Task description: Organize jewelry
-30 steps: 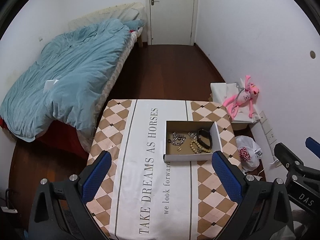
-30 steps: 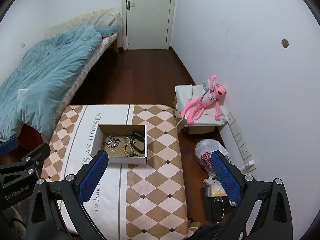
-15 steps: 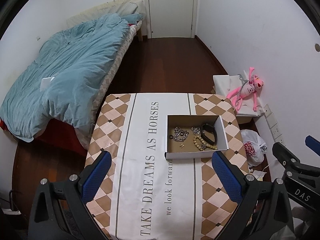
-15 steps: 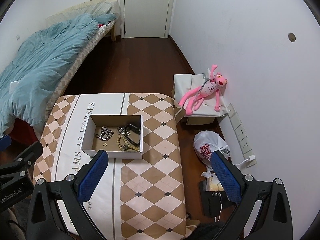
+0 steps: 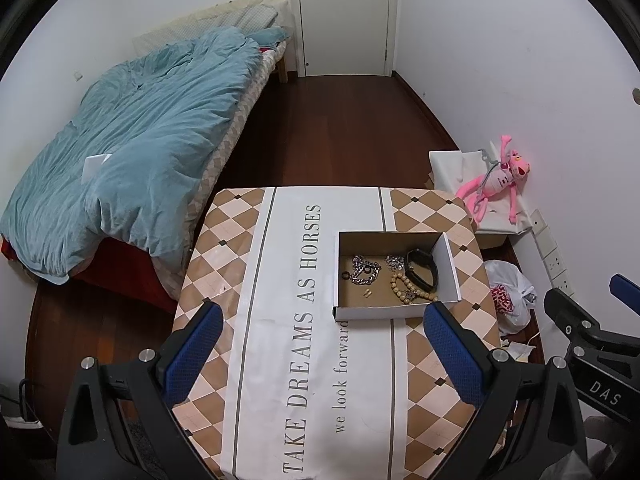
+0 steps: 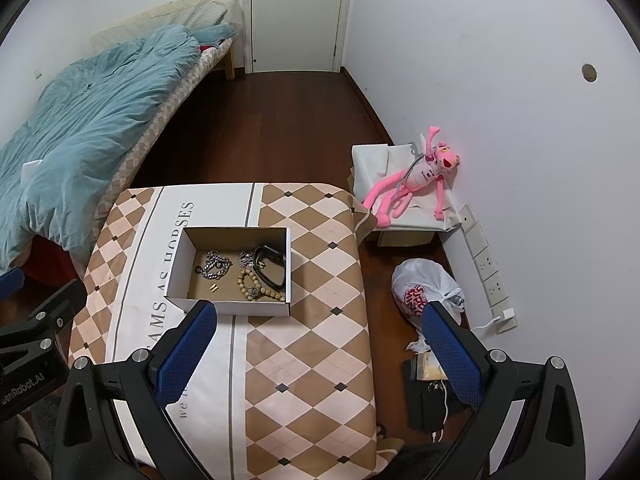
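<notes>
While both grippers, left and right, hung spread and empty, jewelry lay in the box.

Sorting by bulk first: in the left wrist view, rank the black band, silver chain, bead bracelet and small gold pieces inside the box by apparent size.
1. Black band.
2. Silver chain and bead bracelet: they look alike in spread, so no ranking between them.
3. Small gold pieces, clearly smallest.
All lie together in the cardboard box, so nearness hardly skews this.

Open cardboard box holds chains, beads, black band, possibly earrings.
</notes>
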`<state>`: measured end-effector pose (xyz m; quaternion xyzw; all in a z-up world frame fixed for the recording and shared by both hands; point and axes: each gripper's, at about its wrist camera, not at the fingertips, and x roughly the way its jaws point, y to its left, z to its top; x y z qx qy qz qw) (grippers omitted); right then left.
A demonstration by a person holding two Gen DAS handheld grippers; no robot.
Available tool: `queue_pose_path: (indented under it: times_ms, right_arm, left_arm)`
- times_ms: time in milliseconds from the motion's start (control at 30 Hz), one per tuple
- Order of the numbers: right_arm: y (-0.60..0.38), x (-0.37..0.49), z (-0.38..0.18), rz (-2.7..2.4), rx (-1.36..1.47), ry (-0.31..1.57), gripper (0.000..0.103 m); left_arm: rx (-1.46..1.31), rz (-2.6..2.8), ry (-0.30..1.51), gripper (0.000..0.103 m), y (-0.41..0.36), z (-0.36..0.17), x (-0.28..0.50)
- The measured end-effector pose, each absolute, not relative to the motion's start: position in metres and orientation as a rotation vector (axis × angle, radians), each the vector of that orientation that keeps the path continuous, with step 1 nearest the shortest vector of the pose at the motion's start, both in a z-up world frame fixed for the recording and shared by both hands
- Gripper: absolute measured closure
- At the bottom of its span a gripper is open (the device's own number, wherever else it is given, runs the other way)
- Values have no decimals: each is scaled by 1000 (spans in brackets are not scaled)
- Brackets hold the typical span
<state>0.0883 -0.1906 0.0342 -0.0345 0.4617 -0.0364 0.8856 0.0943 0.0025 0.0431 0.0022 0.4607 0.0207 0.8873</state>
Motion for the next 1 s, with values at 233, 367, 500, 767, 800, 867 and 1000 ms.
queue_pose_path:
  times_ms: [233,367,500,767,800,867,1000]
  right_arm:
    - [-191,90,31,-71,-68,972,0]
    - [-191,89,31,-68,-64,973,0]
    - [-191,89,31,-66,-64,974,0]
    - [-191,89,31,-68,-67,973,0]
    - [-191,89,31,-67,-65,973,0]
    - [-190,89,31,-68,-65,972,0]
    - [-190,89,32,-66,-66,975,0]
  left_arm:
    - [4,42,958,1,3,42,94]
    - [5,42,961,1,5,40,94]
    - [4,42,963,1,5,39,94]
    - [0,35,966,1,6,36,93]
    - [2,37,964,1,6,36,93]
    - [4,34,965,1,5,36,93]
    - [8,34,970,1,4,34,94]
